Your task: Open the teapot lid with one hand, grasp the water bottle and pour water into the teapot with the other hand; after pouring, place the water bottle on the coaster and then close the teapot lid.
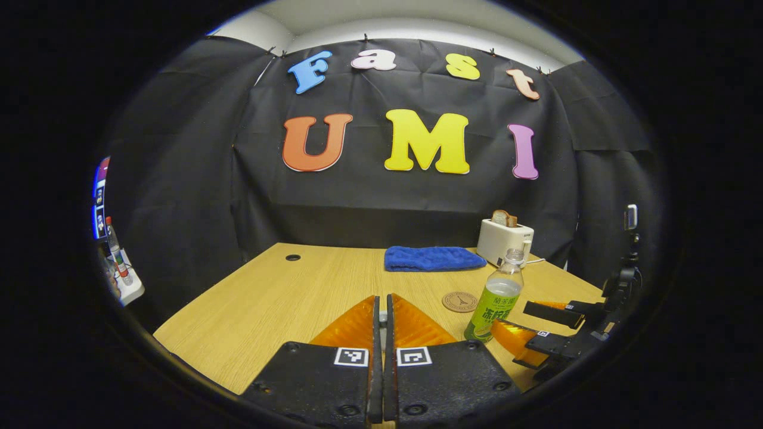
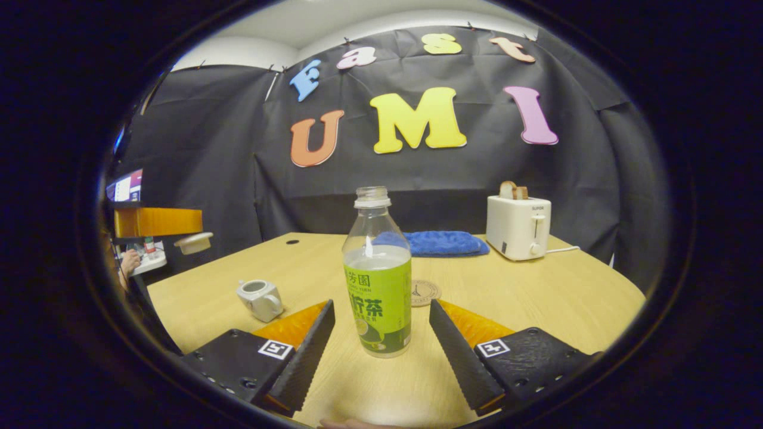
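Right gripper (image 2: 381, 333) fingers spread wide w/ the water bottle (image 2: 377, 286) standing between them, not touching yet. Imo slide in and squeeze mid-label; thin clear plastic, no cap. Left gripper (image 1: 381, 316) fingers together, seemingly pinching the lid (image 2: 194, 242). Teapot (image 2: 260, 298) sits open just beyond right's left finger: smooth pale ceramic on woodgrain bench (image 2: 536, 298).

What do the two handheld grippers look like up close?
Both the left gripper and the right gripper have two wedge-shaped jaws tapering to the tips, screwed to flat textured plates. Each plate carries a square black-and-white marker. The right jaws' inner faces are finely ridged.
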Tool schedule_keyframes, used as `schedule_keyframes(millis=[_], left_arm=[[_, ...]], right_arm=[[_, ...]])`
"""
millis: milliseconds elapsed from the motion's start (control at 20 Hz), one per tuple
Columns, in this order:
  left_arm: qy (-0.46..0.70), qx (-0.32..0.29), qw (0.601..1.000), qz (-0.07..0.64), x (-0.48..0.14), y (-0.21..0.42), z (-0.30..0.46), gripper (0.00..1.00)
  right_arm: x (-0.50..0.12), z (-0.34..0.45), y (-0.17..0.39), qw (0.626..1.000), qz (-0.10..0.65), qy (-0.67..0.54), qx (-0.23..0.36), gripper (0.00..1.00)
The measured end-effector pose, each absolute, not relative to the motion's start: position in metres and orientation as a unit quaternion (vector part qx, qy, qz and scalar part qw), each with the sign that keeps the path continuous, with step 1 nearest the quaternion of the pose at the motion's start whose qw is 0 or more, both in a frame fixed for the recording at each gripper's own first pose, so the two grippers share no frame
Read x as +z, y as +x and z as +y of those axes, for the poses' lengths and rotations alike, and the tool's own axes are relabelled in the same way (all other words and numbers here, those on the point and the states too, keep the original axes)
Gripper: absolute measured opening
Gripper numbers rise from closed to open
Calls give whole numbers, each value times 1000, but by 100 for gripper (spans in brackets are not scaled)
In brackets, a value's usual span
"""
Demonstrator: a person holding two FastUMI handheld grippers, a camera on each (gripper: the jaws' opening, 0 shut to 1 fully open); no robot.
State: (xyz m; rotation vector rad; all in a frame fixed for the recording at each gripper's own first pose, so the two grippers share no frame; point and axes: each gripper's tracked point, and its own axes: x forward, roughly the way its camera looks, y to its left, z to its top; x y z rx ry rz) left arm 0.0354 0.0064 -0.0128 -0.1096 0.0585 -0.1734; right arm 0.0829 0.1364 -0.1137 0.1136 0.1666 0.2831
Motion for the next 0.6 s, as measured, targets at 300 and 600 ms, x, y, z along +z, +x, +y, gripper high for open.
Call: schedule_keyframes(millis=[300,600], left_arm=[[-57,-99,993,24,-7,24,13,3],[-35,-114,993,4,4,13,16,3]], right_arm=[[-108,152,105,988,59,11,145,94],[-110,158,115,990,71,9,125,75]])
